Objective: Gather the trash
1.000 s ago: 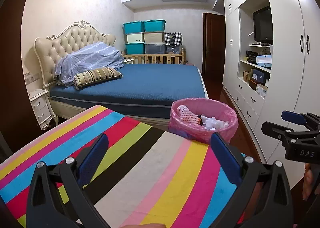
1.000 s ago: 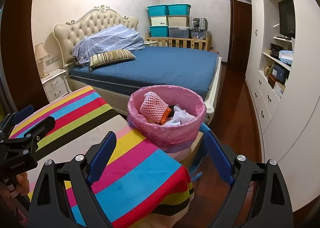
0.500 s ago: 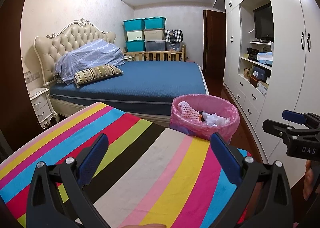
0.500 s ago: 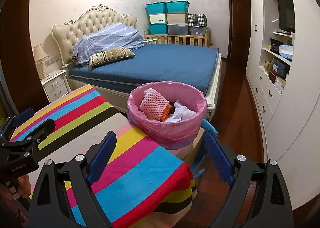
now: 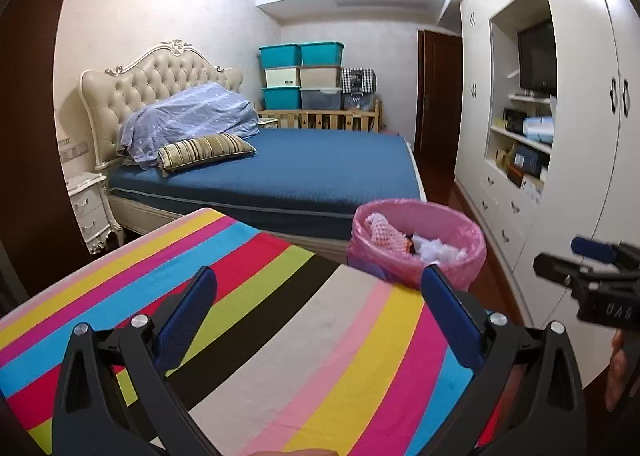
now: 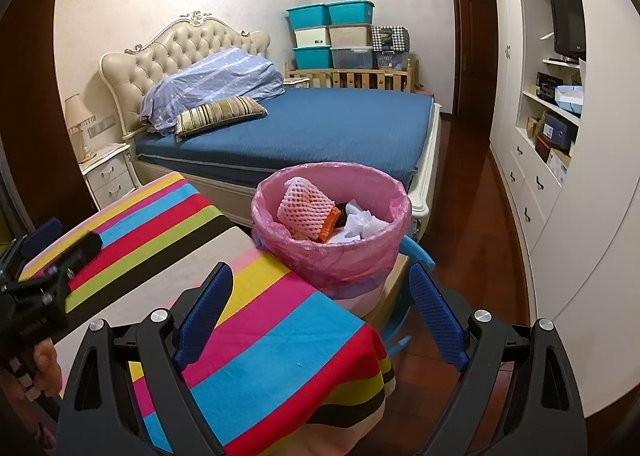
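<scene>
Hovering over the striped worktop, both left tongs and right tongs spread wide, pinching nothing; trash inside pink-lined bin beyond worktop's edge.

Both wrist views: low over striped table, facing bed; shared: pink bin, bed, wardrobe.
</scene>
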`<state>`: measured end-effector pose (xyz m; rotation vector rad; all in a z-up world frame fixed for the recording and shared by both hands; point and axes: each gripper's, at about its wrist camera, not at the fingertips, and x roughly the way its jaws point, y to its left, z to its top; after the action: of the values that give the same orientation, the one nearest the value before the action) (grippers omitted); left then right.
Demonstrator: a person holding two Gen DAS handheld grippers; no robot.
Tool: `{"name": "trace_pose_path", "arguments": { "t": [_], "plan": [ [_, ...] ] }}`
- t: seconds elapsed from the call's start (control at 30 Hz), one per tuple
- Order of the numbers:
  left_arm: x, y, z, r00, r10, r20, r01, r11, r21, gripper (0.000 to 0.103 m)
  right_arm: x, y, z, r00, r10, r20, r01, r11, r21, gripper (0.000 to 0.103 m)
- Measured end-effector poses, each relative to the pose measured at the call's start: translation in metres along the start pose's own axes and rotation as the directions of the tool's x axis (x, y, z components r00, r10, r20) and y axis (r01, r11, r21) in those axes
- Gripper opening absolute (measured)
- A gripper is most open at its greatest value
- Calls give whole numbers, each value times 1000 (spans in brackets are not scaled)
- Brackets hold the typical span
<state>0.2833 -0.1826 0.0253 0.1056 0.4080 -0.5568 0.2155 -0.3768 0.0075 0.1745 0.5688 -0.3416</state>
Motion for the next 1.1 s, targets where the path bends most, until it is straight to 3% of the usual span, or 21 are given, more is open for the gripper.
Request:
{"name": "trace_pose_path", "arguments": {
  "t": [0.53,1.1],
  "plan": [
    [-26,5,4,991,-100,90,101,995,3,99,-21,3,-1,999,-14,31,14,1000,1,85],
    [-33,7,3,991,-103,80,103,995,2,99,-30,7,-1,999,-12,45,12,1000,-9,85]
  ]
}}
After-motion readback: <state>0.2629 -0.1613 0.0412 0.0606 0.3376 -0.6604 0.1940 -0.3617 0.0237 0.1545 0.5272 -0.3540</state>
